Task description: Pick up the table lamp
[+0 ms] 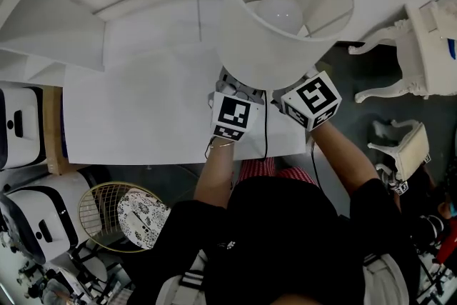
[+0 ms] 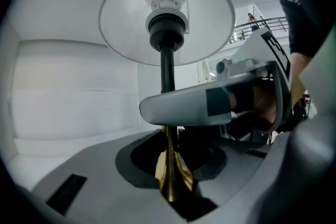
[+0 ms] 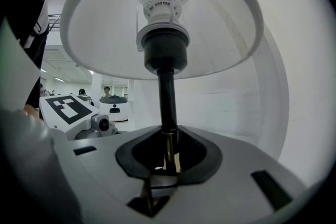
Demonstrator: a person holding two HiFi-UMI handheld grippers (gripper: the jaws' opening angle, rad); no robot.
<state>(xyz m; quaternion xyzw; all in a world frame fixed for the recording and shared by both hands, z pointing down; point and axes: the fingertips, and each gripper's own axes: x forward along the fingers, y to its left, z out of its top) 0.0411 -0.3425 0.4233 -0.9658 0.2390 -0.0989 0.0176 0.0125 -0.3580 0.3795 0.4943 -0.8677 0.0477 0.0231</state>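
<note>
My left tongs [image 2: 170,178] are clenched on the gold bottom part of the table lamp [image 1: 285,11]. My right tongs [image 3: 164,165] grip its thin stem [image 3: 167,97] higher up. The lamp is over the desk's [image 1: 143,111] near right edge. Grabbing is done. I think only lifting it clear is left.

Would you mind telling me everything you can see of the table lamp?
The table lamp is upright, with a tapered white shade, open on top, round a frosted white bulb. Below the shade a black socket tops a thin black stem, which turns to shiny brass lower down. The left gripper and the right gripper both clamp that brass part from opposite sides. Its base is hidden, so whether it rests on the white table cannot be told.
</note>
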